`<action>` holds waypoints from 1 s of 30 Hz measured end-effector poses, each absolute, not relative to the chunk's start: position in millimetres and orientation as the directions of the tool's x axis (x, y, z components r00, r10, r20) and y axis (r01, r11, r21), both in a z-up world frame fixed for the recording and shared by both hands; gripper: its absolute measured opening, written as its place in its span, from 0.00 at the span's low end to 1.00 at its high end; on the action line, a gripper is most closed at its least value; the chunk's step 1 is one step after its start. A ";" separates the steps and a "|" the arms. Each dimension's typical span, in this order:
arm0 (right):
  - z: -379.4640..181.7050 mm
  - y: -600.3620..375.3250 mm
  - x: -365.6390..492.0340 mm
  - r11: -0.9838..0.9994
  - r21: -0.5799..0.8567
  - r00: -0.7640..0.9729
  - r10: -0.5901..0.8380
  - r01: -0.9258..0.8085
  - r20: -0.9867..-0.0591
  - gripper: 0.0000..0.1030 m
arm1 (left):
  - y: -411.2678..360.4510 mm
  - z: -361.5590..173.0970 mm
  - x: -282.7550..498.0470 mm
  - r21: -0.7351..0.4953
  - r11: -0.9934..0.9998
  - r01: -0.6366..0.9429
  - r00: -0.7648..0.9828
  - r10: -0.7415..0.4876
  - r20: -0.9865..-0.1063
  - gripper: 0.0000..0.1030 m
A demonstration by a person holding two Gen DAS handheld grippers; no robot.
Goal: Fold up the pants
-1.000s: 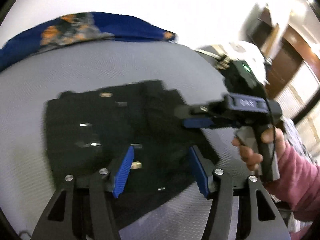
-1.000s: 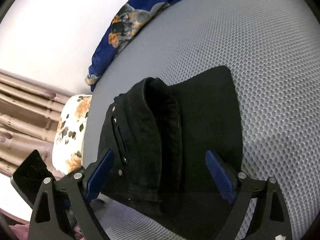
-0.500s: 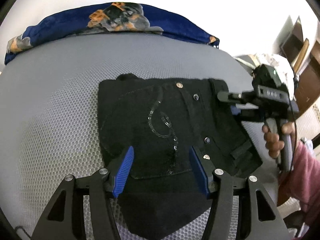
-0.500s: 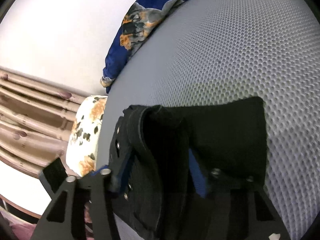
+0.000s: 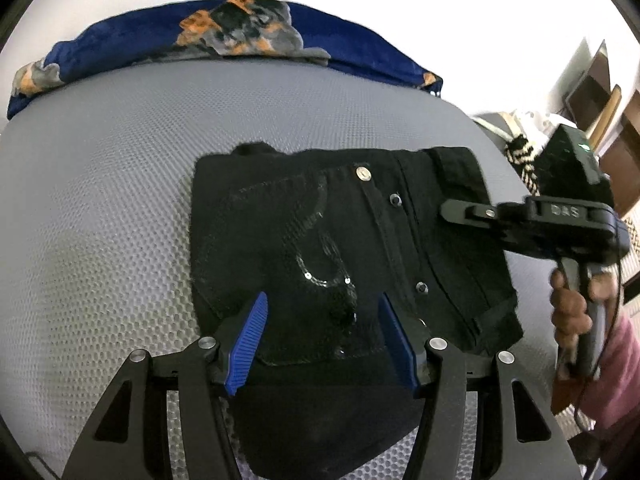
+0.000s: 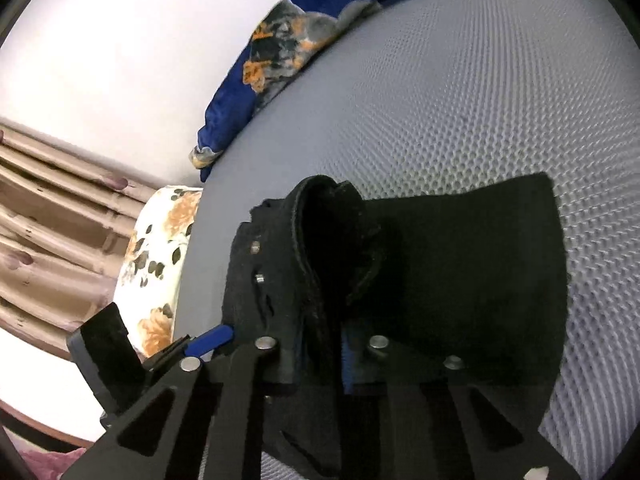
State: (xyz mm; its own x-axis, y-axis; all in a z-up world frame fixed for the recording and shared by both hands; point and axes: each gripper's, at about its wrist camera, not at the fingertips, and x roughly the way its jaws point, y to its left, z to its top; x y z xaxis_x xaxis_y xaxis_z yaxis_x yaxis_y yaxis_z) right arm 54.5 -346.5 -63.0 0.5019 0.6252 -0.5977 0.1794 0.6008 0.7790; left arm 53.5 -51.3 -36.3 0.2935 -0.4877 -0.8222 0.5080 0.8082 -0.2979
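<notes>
My right gripper [image 6: 320, 354] has just been closing its fingers and now pinches a raised fold of the black pants [image 5: 332, 256]. My left gripper [image 5: 322, 340] hovers with fingers spread, the pants lying between and ahead of them on the grey mattress [image 5: 104, 184].

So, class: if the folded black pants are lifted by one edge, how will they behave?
The pants would probably droop and unfold: the edge pinched in the right tool already bunches. Thick stacked layers suggest some weight. The mesh mat looks grippy, so pushing likely wrinkles them.

One pants [image 5: 340, 264], two tongs [image 5: 322, 334], one blanket [image 5: 224, 36].
</notes>
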 end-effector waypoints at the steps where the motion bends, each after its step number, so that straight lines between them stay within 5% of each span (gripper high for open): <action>1: -55.5 -345.6 51.9 0.609 0.771 0.511 0.612 0.183 -0.604 0.12 | -50.8 -34.1 53.8 -0.294 0.809 0.509 0.302 -0.487 -0.819 0.57; 10: -8.0 -361.2 24.0 0.682 0.695 0.584 0.476 0.227 -0.658 0.12 | -48.3 -8.1 57.2 -0.308 0.792 0.528 0.356 -0.535 -0.766 0.57; 18: -57.2 -391.2 8.5 0.715 0.579 0.505 0.359 0.393 -0.785 0.12 | -70.0 -16.5 56.7 -0.322 0.752 0.575 0.297 -0.559 -0.774 0.57; 21: -60.4 -385.4 11.7 0.767 0.514 0.492 0.301 0.384 -0.817 0.15 | -81.6 -33.2 52.1 -0.346 0.723 0.598 0.225 -0.566 -0.793 0.57; 25: -56.6 -381.9 13.4 0.802 0.455 0.469 0.253 0.388 -0.846 0.31 | -90.7 -62.3 49.4 -0.366 0.730 0.577 0.162 -0.541 -0.825 0.57; 30: -50.3 -382.5 0.6 0.797 0.456 0.463 0.256 0.396 -0.849 0.31 | -95.4 -60.7 41.0 -0.315 0.734 0.602 0.186 -0.512 -0.838 0.57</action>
